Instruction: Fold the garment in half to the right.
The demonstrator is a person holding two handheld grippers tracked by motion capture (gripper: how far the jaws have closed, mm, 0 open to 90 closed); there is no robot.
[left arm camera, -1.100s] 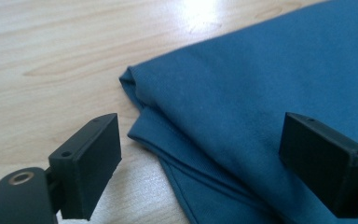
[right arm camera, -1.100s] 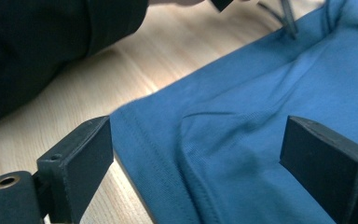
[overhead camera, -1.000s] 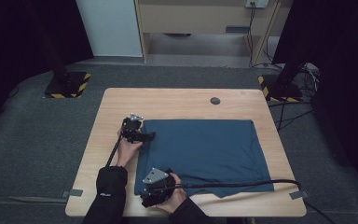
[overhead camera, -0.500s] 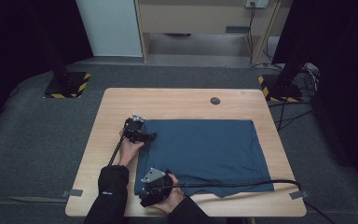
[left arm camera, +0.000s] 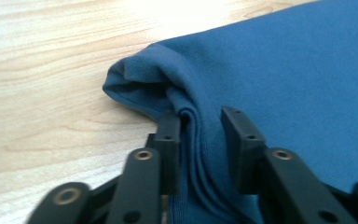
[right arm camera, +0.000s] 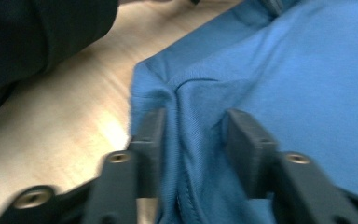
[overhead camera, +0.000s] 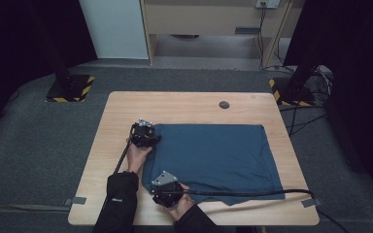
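Left gripper: at the far-left corner of the blue cloth. Its jaws have just been closing and now pinch a bunched ridge of fabric between the pads.
Right gripper: at the near-left corner, close to the table's front edge. Its jaws have likewise just been closing; a gathered fold stands between the pads, pressed from both sides.
Blue cloth: lies flat across the middle and right of the wooden table, roughly rectangular, its left edge puckered where the two grips bite.
Change noted: a second ago both sets of jaws stood wide over the same two corners; both hands kept their place while closing.
Meaning for the work: both left corners appear secured, so the grasp step looks done; the likely next move is lifting that edge to fold it across.
Dark disc: on the bare table beyond the cloth, well apart.
Cable: trails from the right gripper across the cloth's near edge.
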